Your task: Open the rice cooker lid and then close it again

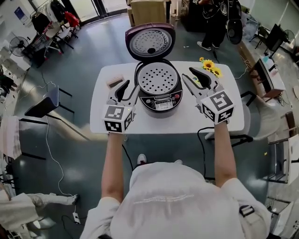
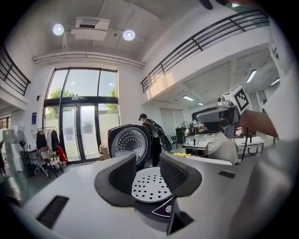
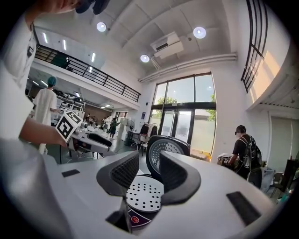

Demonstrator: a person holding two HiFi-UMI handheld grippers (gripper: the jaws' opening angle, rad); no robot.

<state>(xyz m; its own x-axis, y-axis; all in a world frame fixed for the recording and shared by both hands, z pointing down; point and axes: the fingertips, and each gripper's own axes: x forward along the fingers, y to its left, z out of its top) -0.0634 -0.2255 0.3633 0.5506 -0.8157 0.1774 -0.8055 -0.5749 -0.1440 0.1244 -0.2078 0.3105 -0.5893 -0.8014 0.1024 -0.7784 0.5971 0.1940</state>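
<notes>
The dark rice cooker (image 1: 160, 100) stands mid-table with its lid (image 1: 150, 42) swung up at the back. A perforated inner plate (image 1: 157, 78) shows in the pot. My left gripper (image 1: 127, 89) hovers just left of the cooker, open, with nothing between its jaws. My right gripper (image 1: 194, 78) hovers just right of it, also open and empty. In the left gripper view the left gripper (image 2: 148, 173) frames the plate (image 2: 149, 184) and the raised lid (image 2: 128, 144). In the right gripper view the right gripper (image 3: 148, 173) frames the plate (image 3: 142, 193) and the lid (image 3: 166, 151). Neither gripper touches the cooker.
The white table (image 1: 140, 123) also carries yellow sunflowers (image 1: 211, 66) at its back right and a small brownish object (image 1: 114, 80) at the left. A chair (image 1: 46, 102) stands left of the table. A person (image 1: 212, 23) and a cardboard box (image 1: 147, 11) are beyond it.
</notes>
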